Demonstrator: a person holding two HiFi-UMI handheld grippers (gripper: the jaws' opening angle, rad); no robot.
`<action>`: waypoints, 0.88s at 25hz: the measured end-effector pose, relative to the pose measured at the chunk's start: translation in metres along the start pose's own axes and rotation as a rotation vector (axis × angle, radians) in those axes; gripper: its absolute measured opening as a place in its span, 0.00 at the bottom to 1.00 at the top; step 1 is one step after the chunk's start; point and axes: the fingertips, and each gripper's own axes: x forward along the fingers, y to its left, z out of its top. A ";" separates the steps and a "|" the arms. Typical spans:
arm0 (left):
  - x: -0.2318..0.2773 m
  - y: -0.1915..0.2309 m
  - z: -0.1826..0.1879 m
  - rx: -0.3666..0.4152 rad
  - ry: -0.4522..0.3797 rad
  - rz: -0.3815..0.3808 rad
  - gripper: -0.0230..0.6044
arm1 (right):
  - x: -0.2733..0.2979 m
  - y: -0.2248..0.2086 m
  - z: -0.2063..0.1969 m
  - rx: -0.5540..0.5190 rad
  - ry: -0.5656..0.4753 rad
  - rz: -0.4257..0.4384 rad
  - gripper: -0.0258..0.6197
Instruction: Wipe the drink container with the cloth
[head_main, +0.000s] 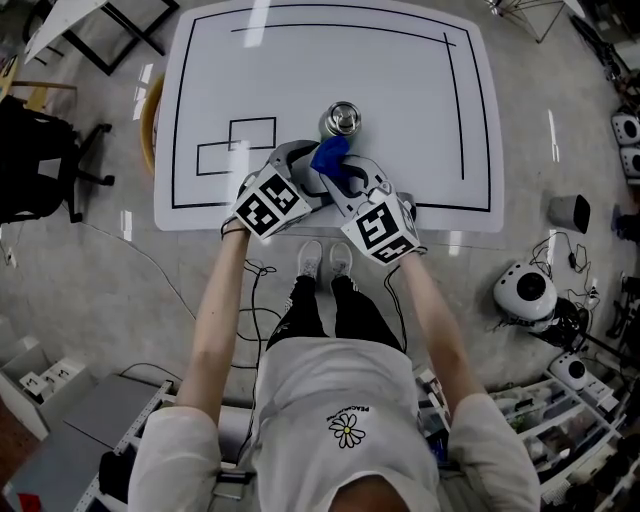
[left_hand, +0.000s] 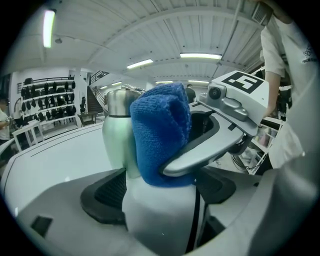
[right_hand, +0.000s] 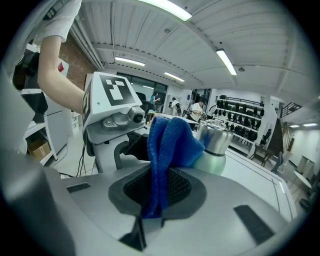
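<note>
Two claws meet at the centre of the head view, just below the bottle (head_main: 341, 118), which stands upright on the white worktop (head_main: 400, 80), its metal cap on. The right claw (right_hand: 157, 195) is clenched on the blue cloth (right_hand: 167, 145). The cloth's lower end is pinched between the pads, and its bunched top rises against the bottle's side, touching it or just beside it; I cannot tell which. The left claw (left_hand: 160, 195) is released, its pads spread with only bare worktop between them and the bottle just beyond the tips, ungripped.

I judge the task to be at its start. The cloth is picked up and brought to the bottle, but nothing shows how much of the surface has been rubbed. The wiping itself seems left to do: around the body, perhaps the cap, probably with the left claw closing first to steady the bottle.
</note>
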 end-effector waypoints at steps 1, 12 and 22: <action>0.000 0.000 0.000 0.000 -0.001 0.000 0.71 | 0.000 0.000 0.000 0.000 -0.001 0.002 0.11; -0.056 0.004 0.042 -0.080 -0.218 0.163 0.71 | -0.055 -0.007 0.034 0.062 -0.166 -0.141 0.11; -0.141 -0.001 0.115 -0.140 -0.558 0.474 0.06 | -0.112 -0.037 0.062 0.155 -0.268 -0.366 0.11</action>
